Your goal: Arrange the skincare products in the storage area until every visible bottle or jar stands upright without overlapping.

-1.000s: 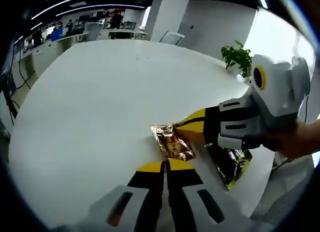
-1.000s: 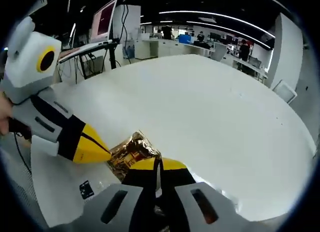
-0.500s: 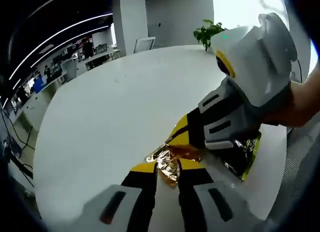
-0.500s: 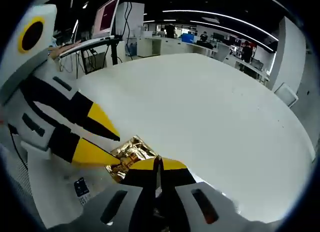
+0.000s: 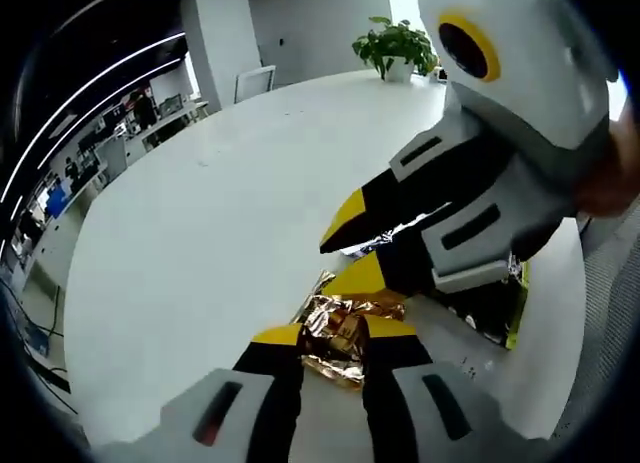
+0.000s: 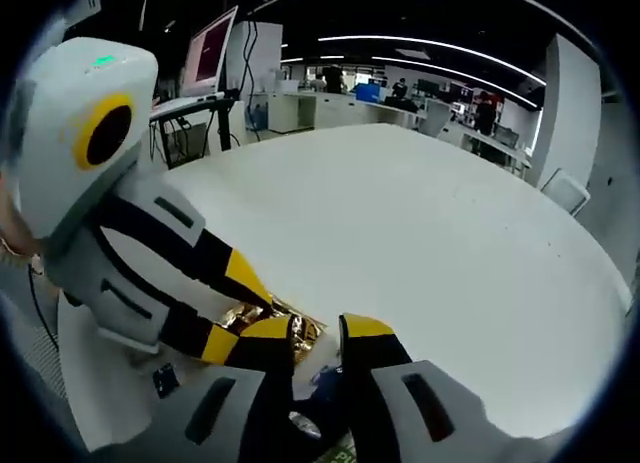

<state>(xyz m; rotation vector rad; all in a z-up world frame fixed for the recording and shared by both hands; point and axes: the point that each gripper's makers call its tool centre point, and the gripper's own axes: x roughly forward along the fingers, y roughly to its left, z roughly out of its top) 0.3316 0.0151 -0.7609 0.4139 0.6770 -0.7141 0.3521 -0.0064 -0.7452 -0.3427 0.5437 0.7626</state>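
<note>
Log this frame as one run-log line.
left hand-held gripper: open around gold foil packet | right hand-held gripper: open | white table

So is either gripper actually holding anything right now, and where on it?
Left gripper straddles the gold foil packet at its near end; a firm clamp cannot be told. Right gripper is open, holding nothing.

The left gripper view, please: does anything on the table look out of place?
Yes. A crumpled gold foil packet lies flat on the white table between both open grippers; no upright bottle or jar is visible, which is odd for a skincare task.

Gold foil packet (image 5: 335, 333) on white table (image 5: 200, 233); yellow-tipped black tools.
</note>
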